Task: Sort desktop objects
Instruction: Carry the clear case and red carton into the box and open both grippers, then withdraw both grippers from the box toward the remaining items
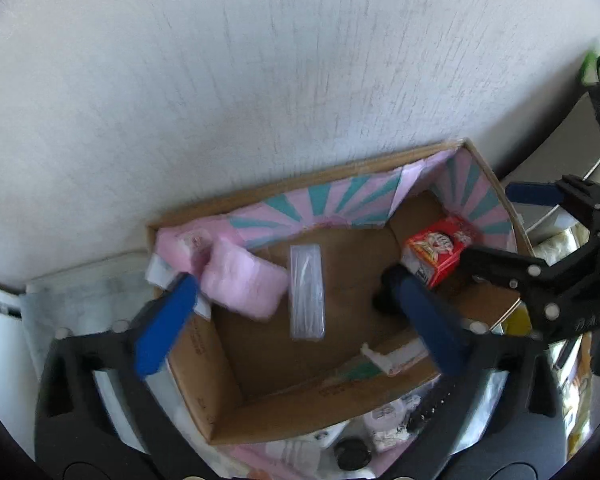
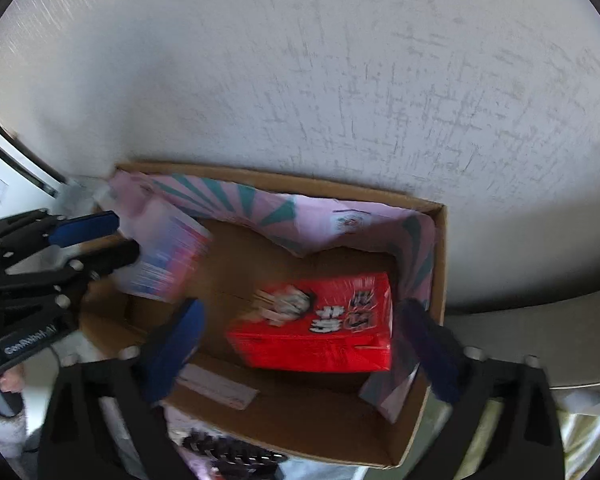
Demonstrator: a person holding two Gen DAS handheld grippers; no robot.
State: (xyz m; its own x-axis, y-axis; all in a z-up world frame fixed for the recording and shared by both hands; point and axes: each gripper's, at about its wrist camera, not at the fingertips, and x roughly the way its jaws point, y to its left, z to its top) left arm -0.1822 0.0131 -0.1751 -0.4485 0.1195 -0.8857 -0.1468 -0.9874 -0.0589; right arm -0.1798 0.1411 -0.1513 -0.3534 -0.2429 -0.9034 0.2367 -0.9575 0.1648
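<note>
An open cardboard box [image 1: 220, 368] lined with pink and teal paper stands against a white wall. It holds two pink soft packs [image 1: 240, 284], a clear plastic packet [image 1: 307, 292] and a red snack box [image 1: 440, 248]. My left gripper [image 1: 292, 280] hangs open over the box's left half, with nothing touching its blue fingers [image 1: 168, 328]. My right gripper [image 2: 304, 308] is open astride the red snack box [image 2: 320, 324]; the box lies on the floor of the carton, and small gaps show at both pads. A blurred pink and blue pack [image 2: 168, 256] sits beside the left gripper [image 2: 126, 234].
Loose clutter lies in front of the box: a black round lid [image 1: 352, 454], white packets [image 1: 384, 420] and a black spiral-bound thing [image 2: 228, 448]. A grey surface [image 2: 540, 340] runs to the right of the box. A person's fingers [image 2: 8, 384] hold the left gripper's handle.
</note>
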